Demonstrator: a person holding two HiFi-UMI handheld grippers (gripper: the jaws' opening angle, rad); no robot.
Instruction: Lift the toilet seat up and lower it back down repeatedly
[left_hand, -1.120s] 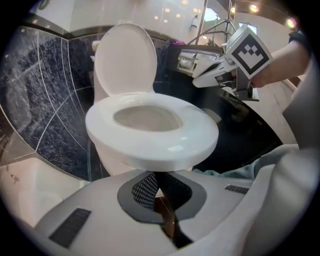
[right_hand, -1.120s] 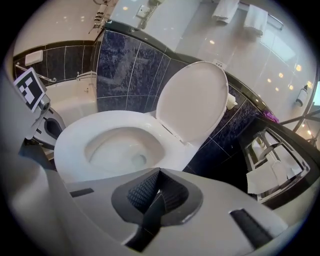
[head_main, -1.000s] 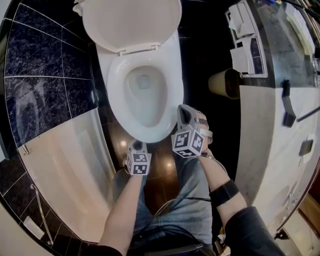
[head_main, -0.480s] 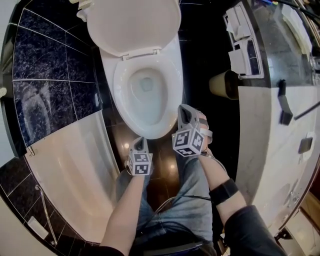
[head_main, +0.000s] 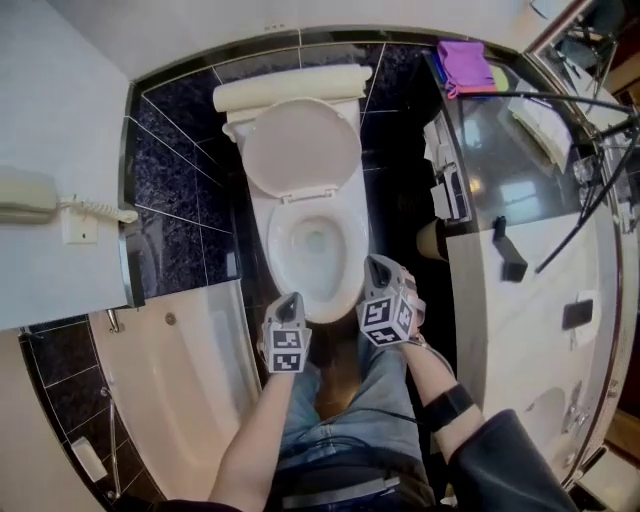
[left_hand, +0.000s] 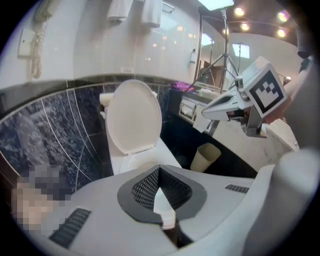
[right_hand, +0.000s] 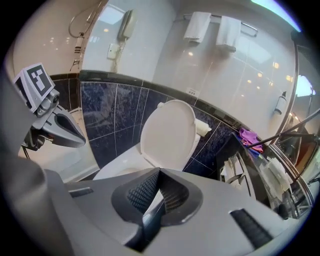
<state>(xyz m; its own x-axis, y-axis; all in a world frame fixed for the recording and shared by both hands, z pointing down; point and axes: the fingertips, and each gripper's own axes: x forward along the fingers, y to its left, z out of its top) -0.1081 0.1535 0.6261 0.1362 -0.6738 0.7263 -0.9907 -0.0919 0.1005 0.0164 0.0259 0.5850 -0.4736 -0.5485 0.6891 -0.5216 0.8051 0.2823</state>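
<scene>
Dark marble-tiled bathroom, bathtub (head_main: 185, 380) left of the toilet bowl (head_main: 281, 250). Toilet seat (head_main: 302, 150) is seen raised with the lid, upright behind the bowl against the tank. Left gripper (head_main: 292, 298) and right gripper (head_main: 374, 261) are held just short of the bowl's front rim, jaws closed together, nothing between them. Seat is judged rigid, smooth, slippery plastic, fairly light, hinged at the bowl's rear. It is best taken at its free top edge and lowered under control so a slam is avoided.

The toilet seat (head_main: 302, 150) and bowl (head_main: 318, 240) gleam smooth, glossy white. The dark marbled wall tiles (head_main: 185, 130) are polished, and the bathtub (head_main: 190, 390) is sleek cream. The purple cloth (head_main: 465, 62) looks soft. The left gripper (head_main: 290, 300) and right gripper (head_main: 375, 263) are matt grey plastic, their jaws lined with rough mesh.
</scene>
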